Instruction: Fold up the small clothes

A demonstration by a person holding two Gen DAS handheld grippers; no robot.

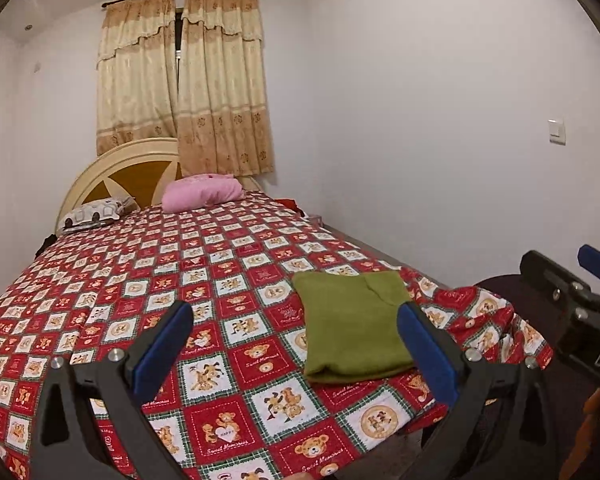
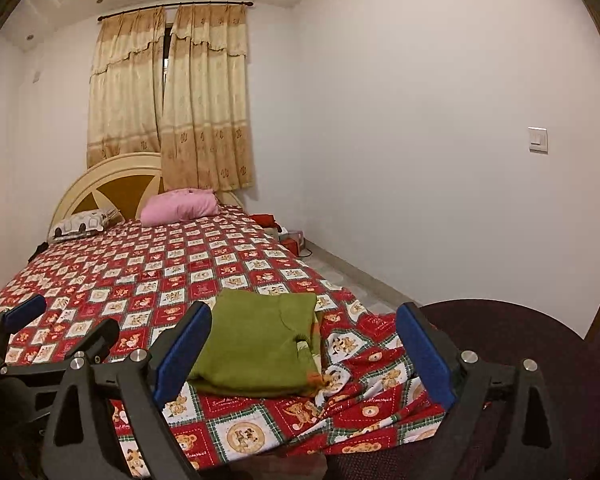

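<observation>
Green garment [image 1: 354, 326], folded rectangle, lies on bed [image 1: 204, 280] lower right of centre. Left hand-held gripper [image 1: 296, 354] spread, empty; right hand-held gripper [image 2: 304, 354] spread, empty, above near edge. Advice: align edges, press flat. Legible: "Sweet Memories", "HAPPY" on bedsheet; "DA" on gripper.

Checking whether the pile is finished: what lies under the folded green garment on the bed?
The folded green fleece garment rests on the red teddy-bear patchwork bedsheet. A patterned fabric edge peeks from beneath; what it belongs to is covered.
</observation>
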